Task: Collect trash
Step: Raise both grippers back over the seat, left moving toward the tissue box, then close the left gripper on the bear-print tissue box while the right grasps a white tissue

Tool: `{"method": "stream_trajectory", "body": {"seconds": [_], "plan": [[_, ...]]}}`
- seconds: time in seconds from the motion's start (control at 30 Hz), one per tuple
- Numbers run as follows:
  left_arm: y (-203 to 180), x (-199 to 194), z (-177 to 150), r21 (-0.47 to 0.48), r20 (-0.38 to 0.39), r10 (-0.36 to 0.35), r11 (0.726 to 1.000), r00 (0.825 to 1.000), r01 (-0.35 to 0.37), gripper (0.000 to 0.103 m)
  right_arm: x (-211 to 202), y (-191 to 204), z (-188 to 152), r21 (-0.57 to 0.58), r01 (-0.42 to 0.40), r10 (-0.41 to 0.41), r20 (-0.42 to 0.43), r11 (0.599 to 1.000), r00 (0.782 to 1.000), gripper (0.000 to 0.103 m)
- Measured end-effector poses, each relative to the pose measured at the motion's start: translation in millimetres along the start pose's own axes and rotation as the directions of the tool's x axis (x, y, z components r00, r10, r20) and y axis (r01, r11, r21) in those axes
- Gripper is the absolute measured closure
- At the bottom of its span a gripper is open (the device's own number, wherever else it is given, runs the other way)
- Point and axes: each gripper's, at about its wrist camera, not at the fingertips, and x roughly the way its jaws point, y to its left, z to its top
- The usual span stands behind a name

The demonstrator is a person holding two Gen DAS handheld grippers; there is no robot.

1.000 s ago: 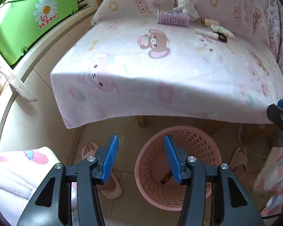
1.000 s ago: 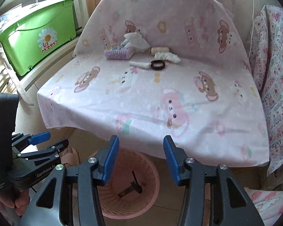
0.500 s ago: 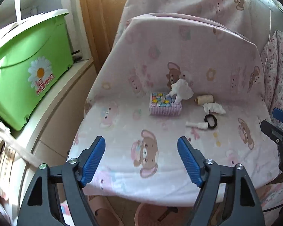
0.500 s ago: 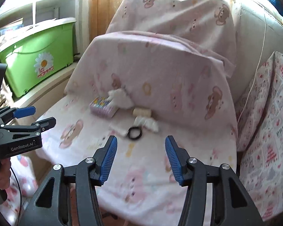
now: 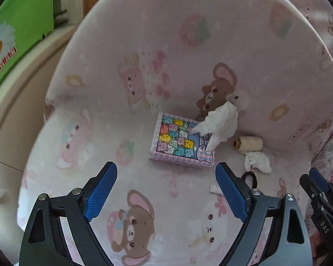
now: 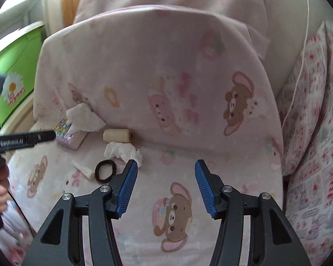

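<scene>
Approach step: left gripper [image 5: 166, 190] empty, jaws opening wide; right gripper [image 6: 164, 186] empty, jaws apart. Trash sits on the pink seat cover [image 6: 211, 155]: crumpled tissue [image 6: 123, 151] touching the thread spool [image 6: 116, 135], small paper scrap [image 6: 83, 169] just beside the black hair tie [image 6: 105, 170]. Next, I'd say: drop the right gripper onto the tissue, clear of the spool.

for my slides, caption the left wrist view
Left claw, jaws opening and empty, above tissue box, thread spool and crumpled tissue on bear-print cover.
</scene>
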Motion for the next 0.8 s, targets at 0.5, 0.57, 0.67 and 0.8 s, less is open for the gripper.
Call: {"method": "stream_trajectory", "body": {"seconds": [0.5,0.57,0.67,0.8], "plan": [[-32,35,12,0.072,-0.002,0.061,0.996,0.998,-0.060,0.017,20,-16,9,0.028,0.047,-0.047,-0.016,0.998,0.999,0.043],[-35,35,15,0.088,0.023,0.092,0.992,0.996,-0.093,0.017,22,-18,9,0.035,0.039,-0.038,-0.022,0.999,0.999,0.042],[-40,38,15,0.100,0.024,0.116,0.988,0.993,-0.118,0.017,26,-20,9,0.030,0.028,-0.027,-0.034,0.999,0.999,0.042],[-39,41,13,0.097,0.035,0.146,0.984,0.989,-0.149,0.017,31,-22,12,0.030,0.027,-0.027,-0.032,0.999,0.999,0.042]]}}
